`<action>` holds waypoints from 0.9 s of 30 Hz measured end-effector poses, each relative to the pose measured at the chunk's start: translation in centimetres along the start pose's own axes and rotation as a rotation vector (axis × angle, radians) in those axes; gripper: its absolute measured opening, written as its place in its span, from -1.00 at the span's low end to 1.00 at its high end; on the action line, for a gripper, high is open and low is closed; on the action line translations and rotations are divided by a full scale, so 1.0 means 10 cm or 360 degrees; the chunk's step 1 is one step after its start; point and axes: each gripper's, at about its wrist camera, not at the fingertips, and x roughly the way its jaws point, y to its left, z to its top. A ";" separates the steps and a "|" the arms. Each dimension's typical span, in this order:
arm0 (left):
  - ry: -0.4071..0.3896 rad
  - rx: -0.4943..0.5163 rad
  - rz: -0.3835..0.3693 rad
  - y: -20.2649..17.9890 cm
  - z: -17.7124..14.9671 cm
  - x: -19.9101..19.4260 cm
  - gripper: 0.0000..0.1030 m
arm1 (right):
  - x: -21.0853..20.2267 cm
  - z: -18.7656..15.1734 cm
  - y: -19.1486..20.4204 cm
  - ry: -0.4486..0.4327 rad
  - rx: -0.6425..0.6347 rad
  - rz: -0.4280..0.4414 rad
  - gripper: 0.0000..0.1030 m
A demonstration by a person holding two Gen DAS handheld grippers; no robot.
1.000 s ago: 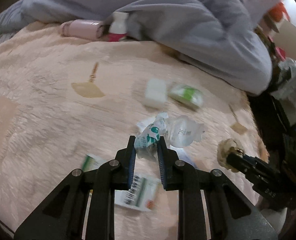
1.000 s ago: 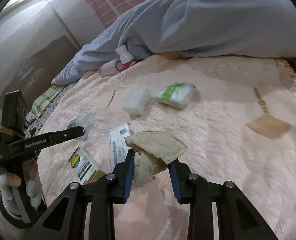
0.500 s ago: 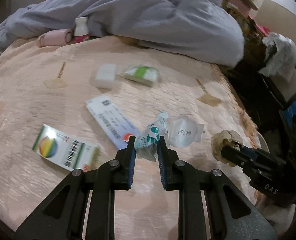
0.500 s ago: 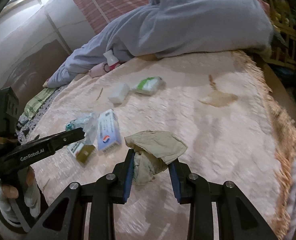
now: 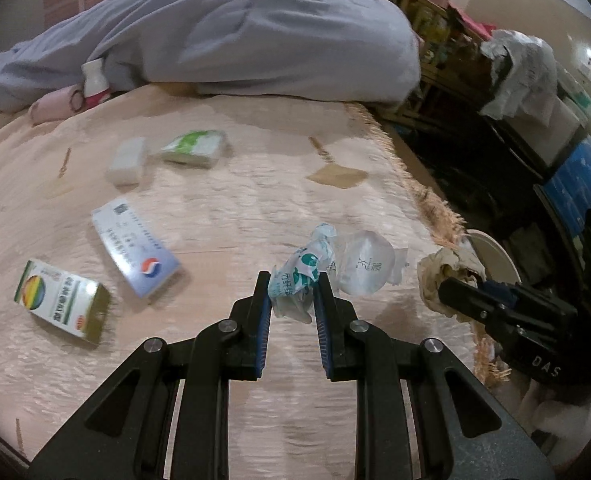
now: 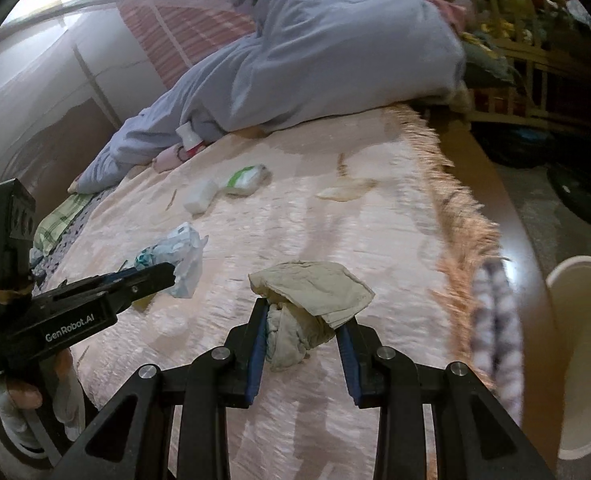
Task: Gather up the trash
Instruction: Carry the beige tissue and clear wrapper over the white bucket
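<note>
Left wrist view: the left gripper [image 5: 292, 294] is clenched on a crumpled plastic wrapper [image 5: 327, 270] above the pink bedspread [image 5: 235, 208] — boxes [image 5: 135, 246] lie at ten o'clock. The right gripper [image 6: 301, 320] grasps a wadded beige tissue [image 6: 311, 294]; a white bin [image 6: 583, 354] stands at three o'clock.

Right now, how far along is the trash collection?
Nothing shows as binned yet. In hand: the left gripper is clamped on a crumpled plastic wrapper, the right gripper on a wadded tissue, near the white bin. Left on the bedspread: two boxes and two tissue packs.
</note>
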 end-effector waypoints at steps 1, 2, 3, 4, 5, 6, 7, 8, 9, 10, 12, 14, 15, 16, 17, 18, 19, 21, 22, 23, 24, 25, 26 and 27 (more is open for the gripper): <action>0.0000 0.0014 -0.0006 -0.05 0.00 0.00 -0.65 | -0.02 -0.01 -0.03 -0.0003 0.0006 -0.0010 -0.39; -0.0002 0.0026 -0.0008 -0.09 0.00 0.00 -0.65 | -0.04 -0.02 -0.06 -0.0005 0.0014 -0.0019 -0.39; -0.0004 0.0038 -0.0009 -0.13 0.00 0.00 -0.65 | -0.07 -0.03 -0.10 -0.0007 0.0027 -0.0025 -0.39; -0.0007 0.0054 -0.0008 -0.17 0.00 -0.01 -0.65 | -0.10 -0.04 -0.13 -0.0009 0.0034 -0.0028 -0.39; -0.0009 0.0063 -0.0007 -0.20 -0.01 -0.01 -0.65 | -0.12 -0.05 -0.16 -0.0012 0.0041 -0.0033 -0.39; -0.0010 0.0071 -0.0007 -0.22 -0.01 -0.01 -0.65 | -0.15 -0.06 -0.19 -0.0016 0.0046 -0.0040 -0.39; -0.0010 0.0079 -0.0011 -0.25 -0.02 -0.02 -0.65 | -0.18 -0.07 -0.21 -0.0019 0.0050 -0.0044 -0.39; -0.0011 0.0085 -0.0012 -0.27 -0.02 -0.02 -0.65 | -0.20 -0.08 -0.24 -0.0021 0.0055 -0.0049 -0.39; -0.0013 0.0092 -0.0012 -0.28 -0.03 -0.02 -0.65 | -0.22 -0.09 -0.25 -0.0023 0.0057 -0.0051 -0.39; -0.0014 0.0099 -0.0011 -0.31 -0.03 -0.03 -0.65 | -0.24 -0.10 -0.26 -0.0024 0.0061 -0.0055 -0.39; -0.0014 0.0111 -0.0010 -0.34 -0.04 -0.03 -0.65 | -0.28 -0.11 -0.29 -0.0027 0.0067 -0.0061 -0.39; -0.0013 0.0119 -0.0012 -0.37 -0.05 -0.04 -0.65 | -0.30 -0.12 -0.31 -0.0031 0.0073 -0.0063 -0.39; -0.0014 0.0123 -0.0013 -0.37 -0.05 -0.04 -0.65 | -0.31 -0.12 -0.32 -0.0033 0.0076 -0.0063 -0.39; -0.0014 0.0125 -0.0014 -0.39 -0.05 -0.04 -0.65 | -0.32 -0.12 -0.32 -0.0035 0.0079 -0.0062 -0.39; -0.0015 0.0127 -0.0018 -0.40 -0.05 -0.04 -0.65 | -0.33 -0.13 -0.33 -0.0037 0.0081 -0.0062 -0.39; -0.0017 0.0131 -0.0020 -0.42 -0.05 -0.04 -0.65 | -0.34 -0.13 -0.33 -0.0038 0.0081 -0.0063 -0.39; -0.0018 0.0139 -0.0020 -0.44 -0.06 -0.05 -0.65 | -0.35 -0.13 -0.34 -0.0039 0.0080 -0.0064 -0.39; -0.0023 0.0152 -0.0020 -0.47 -0.06 -0.05 -0.65 | -0.37 -0.13 -0.35 -0.0040 0.0079 -0.0066 -0.39; -0.0025 0.0157 -0.0020 -0.48 -0.06 -0.05 -0.65 | -0.38 -0.13 -0.36 -0.0041 0.0080 -0.0067 -0.39; -0.0026 0.0160 -0.0022 -0.50 -0.06 -0.05 -0.65 | -0.39 -0.14 -0.37 -0.0041 0.0080 -0.0069 -0.39; -0.0026 0.0162 -0.0024 -0.51 -0.06 -0.05 -0.65 | -0.40 -0.13 -0.37 -0.0042 0.0082 -0.0072 -0.39; -0.0025 0.0163 -0.0028 -0.52 -0.06 -0.05 -0.65 | -0.41 -0.14 -0.38 -0.0043 0.0083 -0.0074 -0.39; -0.0024 0.0165 -0.0031 -0.53 -0.06 -0.04 -0.65 | -0.42 -0.14 -0.39 -0.0043 0.0085 -0.0076 -0.39; -0.0023 0.0168 -0.0032 -0.54 -0.06 -0.04 -0.65 | -0.43 -0.14 -0.41 -0.0045 0.0088 -0.0080 -0.39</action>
